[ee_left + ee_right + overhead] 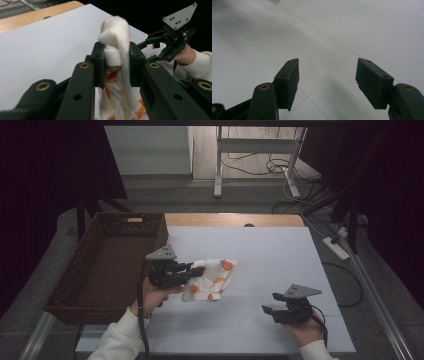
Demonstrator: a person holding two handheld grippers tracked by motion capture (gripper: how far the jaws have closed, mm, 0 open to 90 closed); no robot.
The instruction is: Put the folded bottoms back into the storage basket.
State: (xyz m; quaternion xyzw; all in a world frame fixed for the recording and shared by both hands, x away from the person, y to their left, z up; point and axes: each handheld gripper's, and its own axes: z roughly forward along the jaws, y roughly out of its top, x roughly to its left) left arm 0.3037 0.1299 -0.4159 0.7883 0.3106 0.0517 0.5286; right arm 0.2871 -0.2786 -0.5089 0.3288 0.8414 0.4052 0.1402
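High view: the left gripper (200,269) pinches the white, orange-patterned cloth (212,281) by its upper left edge, fingers pressed on the fabric. The cloth hangs over the bench (280,255), its long axis running down and to the right. The right gripper (268,310) rests well apart, fingers spread.
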